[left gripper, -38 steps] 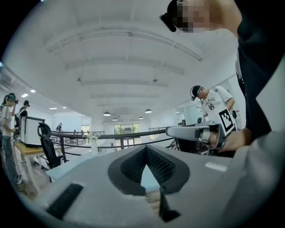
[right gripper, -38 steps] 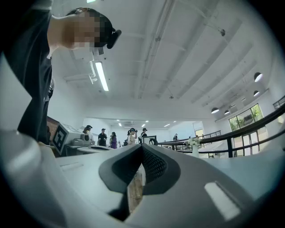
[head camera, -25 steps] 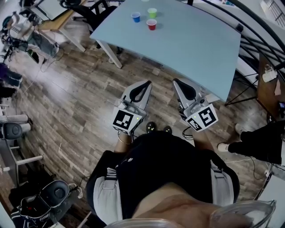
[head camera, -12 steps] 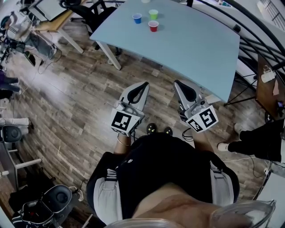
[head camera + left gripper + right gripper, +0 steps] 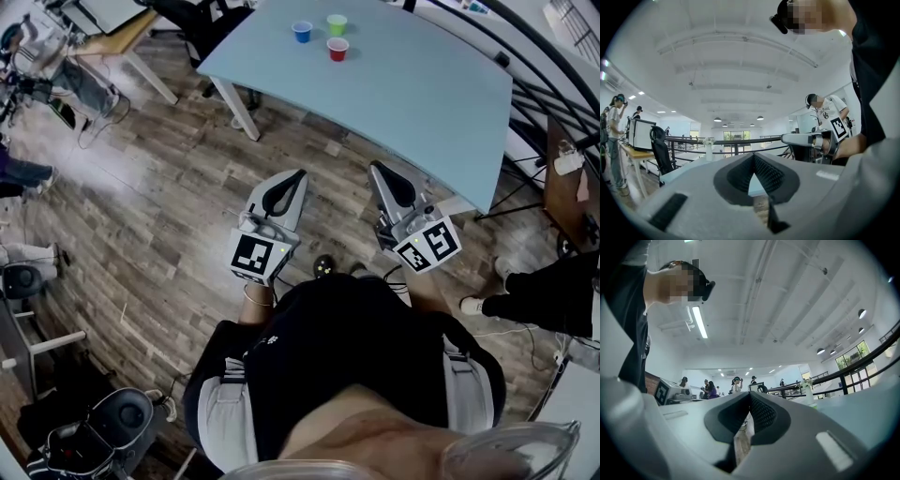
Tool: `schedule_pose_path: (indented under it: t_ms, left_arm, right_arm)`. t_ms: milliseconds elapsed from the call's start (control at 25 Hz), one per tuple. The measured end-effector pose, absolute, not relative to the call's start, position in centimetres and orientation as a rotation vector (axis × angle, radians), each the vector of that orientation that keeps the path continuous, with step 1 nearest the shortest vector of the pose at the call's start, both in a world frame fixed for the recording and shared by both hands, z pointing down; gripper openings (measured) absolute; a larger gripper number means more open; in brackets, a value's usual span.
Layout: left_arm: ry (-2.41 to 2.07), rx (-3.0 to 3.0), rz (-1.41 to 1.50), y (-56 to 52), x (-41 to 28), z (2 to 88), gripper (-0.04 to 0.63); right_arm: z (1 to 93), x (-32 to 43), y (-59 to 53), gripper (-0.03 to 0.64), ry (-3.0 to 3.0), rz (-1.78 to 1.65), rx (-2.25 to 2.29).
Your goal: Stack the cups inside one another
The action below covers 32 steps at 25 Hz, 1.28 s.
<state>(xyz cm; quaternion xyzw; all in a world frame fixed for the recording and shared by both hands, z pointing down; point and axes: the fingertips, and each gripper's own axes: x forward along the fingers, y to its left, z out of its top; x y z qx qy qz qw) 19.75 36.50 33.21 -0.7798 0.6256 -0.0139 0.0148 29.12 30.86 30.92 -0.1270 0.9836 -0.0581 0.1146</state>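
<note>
Three small cups stand close together at the far end of the pale blue table (image 5: pixel 412 103): a blue cup (image 5: pixel 302 31), a green cup (image 5: pixel 337 23) and a red cup (image 5: pixel 337 49). Both grippers are held over the wooden floor, short of the table's near edge and far from the cups. The left gripper (image 5: pixel 298 175) (image 5: pixel 753 155) is shut with nothing in it. The right gripper (image 5: pixel 375 169) (image 5: pixel 750 393) is also shut and empty. Neither gripper view shows the cups; both look level across the room.
White table legs (image 5: pixel 232 105) stand at the table's left corner. A dark railing (image 5: pixel 553 89) runs along the right. An office chair (image 5: pixel 192 14) and a wooden desk (image 5: pixel 112 37) are at the back left. A person's legs (image 5: pixel 544 305) are at the right.
In the head view the table and cups have shifted slightly right. The left gripper has drifted a little left and down in the picture. Both stay shut.
</note>
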Motion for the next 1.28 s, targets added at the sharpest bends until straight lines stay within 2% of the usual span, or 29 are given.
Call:
schedule_pose_path:
  t_ms: [720,1280]
  left_arm:
    - [2.007,-2.403,-0.032,36.9,15.5,34.4,-0.008]
    - [2.068,-2.353,-0.071,31.2,8.9,34.1,-0.008]
  right_arm:
    - [31.7,26.1,29.4,0.002,2.867,-0.227,-0.383]
    - [31.6,20.6,20.4,0.002,2.872,-0.19,-0.396]
